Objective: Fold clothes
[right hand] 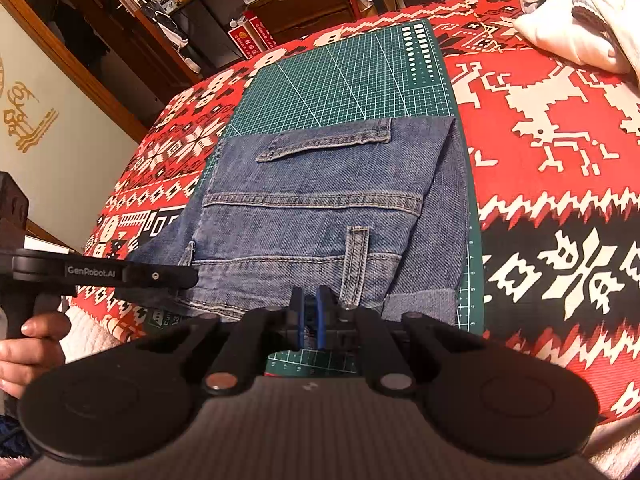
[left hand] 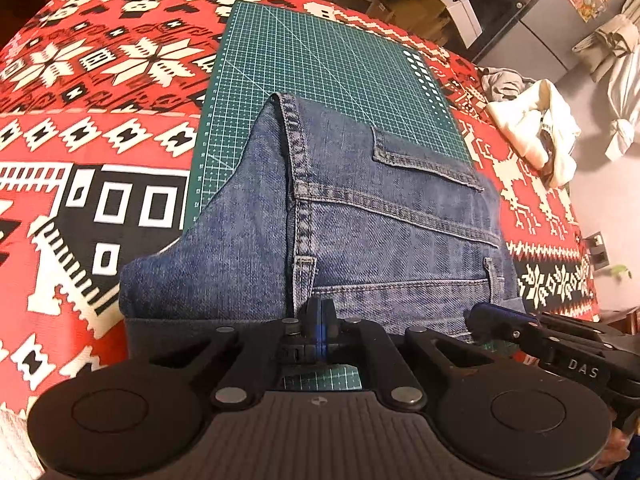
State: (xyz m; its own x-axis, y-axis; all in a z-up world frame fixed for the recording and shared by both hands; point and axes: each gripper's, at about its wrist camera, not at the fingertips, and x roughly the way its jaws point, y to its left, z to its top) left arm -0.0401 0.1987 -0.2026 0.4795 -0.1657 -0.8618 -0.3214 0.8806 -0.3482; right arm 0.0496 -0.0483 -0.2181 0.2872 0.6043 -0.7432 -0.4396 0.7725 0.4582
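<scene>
Jeans (left hand: pixel 360 240), folded into compact bundle, lie on near half of green cutting mat (left hand: pixel 320 60); bundle's left edge spills off mat onto red patterned blanket (left hand: pixel 100 120).

Left gripper (left hand: pixel 319 312) pinches jeans' near waistband edge, jaws pressed together on denim. Right gripper (right hand: pixel 309 304) grips same near edge, further right, jaws nearly together.

Risk: uneven lift by either hand probably skews fold; thick denim may slip out.

Right of mat: cream garment (left hand: pixel 536 128). Beyond mat: shelves, boxes.
</scene>
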